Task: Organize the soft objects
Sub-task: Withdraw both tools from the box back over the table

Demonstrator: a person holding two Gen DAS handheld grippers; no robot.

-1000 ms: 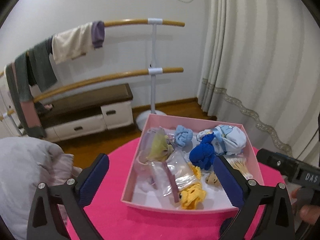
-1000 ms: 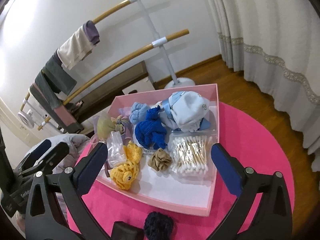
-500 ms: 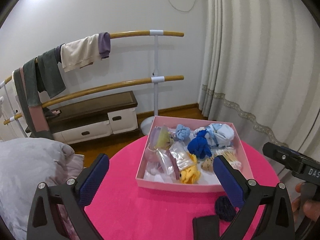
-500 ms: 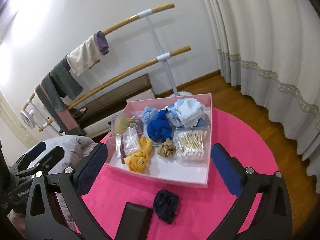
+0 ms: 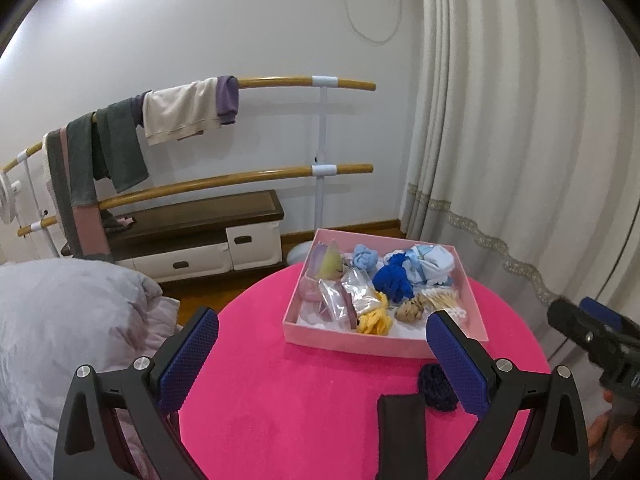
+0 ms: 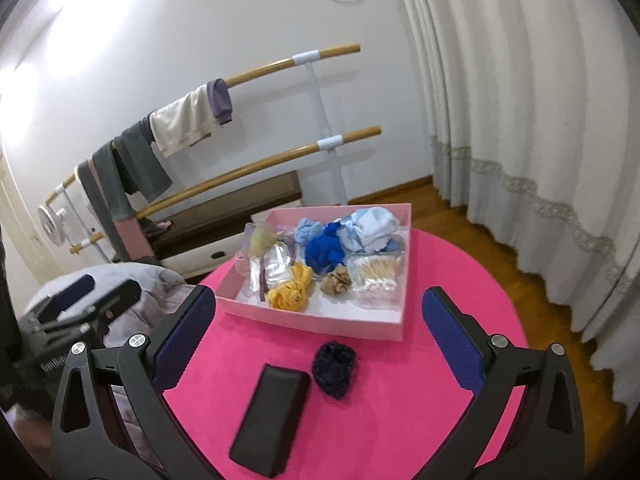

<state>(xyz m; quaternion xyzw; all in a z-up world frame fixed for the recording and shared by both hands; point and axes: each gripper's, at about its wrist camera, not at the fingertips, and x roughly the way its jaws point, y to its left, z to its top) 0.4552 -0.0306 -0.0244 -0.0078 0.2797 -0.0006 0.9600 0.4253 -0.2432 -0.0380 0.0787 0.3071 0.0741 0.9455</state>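
A pink box (image 5: 352, 342) (image 6: 320, 322) sits on a round pink table (image 5: 288, 392) (image 6: 400, 400). It holds a royal blue knot (image 6: 323, 251), a light blue knot (image 6: 306, 233), pale blue baby clothes (image 6: 370, 227), a yellow knit piece (image 6: 290, 294), a tan scrunchie (image 6: 337, 282), cotton swabs (image 6: 376, 278) and clear bags (image 6: 272, 268). A dark navy scrunchie (image 6: 334, 368) (image 5: 434, 386) and a black case (image 6: 272, 412) (image 5: 402, 436) lie on the table in front of the box. My left gripper (image 5: 332, 360) and right gripper (image 6: 320, 340) are open, empty, held back above the near table.
A grey duvet (image 5: 68, 340) lies left of the table. Behind stand wooden rails with hung clothes (image 5: 180, 114), a low bench (image 5: 192, 232) and white curtains (image 5: 520, 160). The other gripper shows at the right edge of the left wrist view (image 5: 592, 336).
Both grippers have pulled back and up from the box. The navy scrunchie and black case have come into view on the near table. Both stay open.
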